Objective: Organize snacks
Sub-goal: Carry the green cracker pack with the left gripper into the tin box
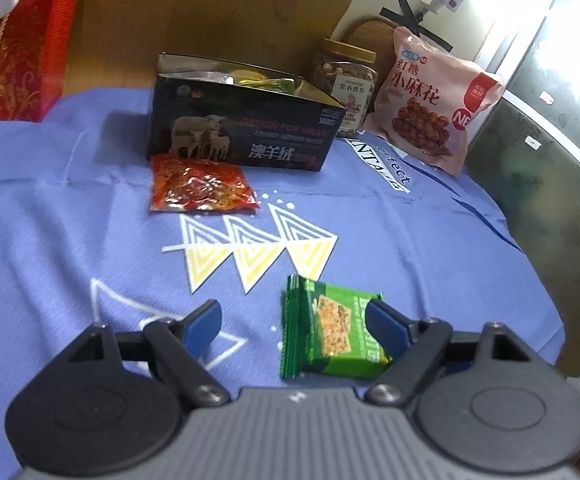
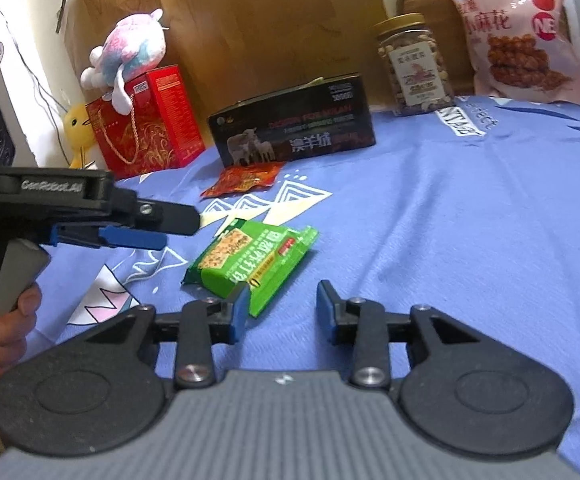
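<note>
A green cracker packet [image 1: 330, 328] [image 2: 249, 264] lies flat on the blue cloth [image 1: 69, 220]. My left gripper [image 1: 294, 320] is open around it: the right finger overlaps the packet's right side, the left finger stands well clear. My right gripper [image 2: 283, 306] is open too, with the packet's near corner just inside its left finger. A red snack packet [image 1: 201, 184] [image 2: 245, 178] lies in front of an open black box [image 1: 241, 132] [image 2: 294, 128] with snacks inside.
A nut jar [image 1: 348, 80] [image 2: 414, 68] and a pink snack bag [image 1: 434, 104] [image 2: 526, 36] stand at the back right. A red gift box [image 1: 13, 52] [image 2: 145, 120] with a plush toy [image 2: 129, 52] on it stands back left. The table edge runs close on the right.
</note>
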A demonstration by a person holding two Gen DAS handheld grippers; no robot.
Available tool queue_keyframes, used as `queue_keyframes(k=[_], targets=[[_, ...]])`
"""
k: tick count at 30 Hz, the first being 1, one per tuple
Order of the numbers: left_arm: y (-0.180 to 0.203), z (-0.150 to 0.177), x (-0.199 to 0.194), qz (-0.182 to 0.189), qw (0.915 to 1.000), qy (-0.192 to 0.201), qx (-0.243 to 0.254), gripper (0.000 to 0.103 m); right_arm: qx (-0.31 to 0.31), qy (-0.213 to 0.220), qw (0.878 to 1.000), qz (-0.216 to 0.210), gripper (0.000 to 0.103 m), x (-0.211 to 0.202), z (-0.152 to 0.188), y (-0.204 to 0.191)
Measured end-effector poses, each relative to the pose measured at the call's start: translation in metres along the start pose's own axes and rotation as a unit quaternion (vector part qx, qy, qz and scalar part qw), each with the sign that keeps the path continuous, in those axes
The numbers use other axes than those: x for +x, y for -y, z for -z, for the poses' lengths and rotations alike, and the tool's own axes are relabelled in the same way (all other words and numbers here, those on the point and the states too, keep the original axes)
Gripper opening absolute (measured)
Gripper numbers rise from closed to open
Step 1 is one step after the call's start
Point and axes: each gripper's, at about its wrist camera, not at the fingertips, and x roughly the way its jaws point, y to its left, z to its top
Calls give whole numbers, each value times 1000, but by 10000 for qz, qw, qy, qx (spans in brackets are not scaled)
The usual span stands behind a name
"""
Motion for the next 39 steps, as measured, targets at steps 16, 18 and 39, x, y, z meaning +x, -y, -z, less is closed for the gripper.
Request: queue_keyframes(k=[16,18,39], targets=[[39,13,26,166,9964,-374,748,58,-644,-46,9979,87,49,11,2,-21],[37,12,24,212,9970,-367,651,58,-629,-26,9980,80,45,10,1,-21],[40,-123,7,7,9935,780,824,58,-584,792,9945,-371,40,58,-127,2]])
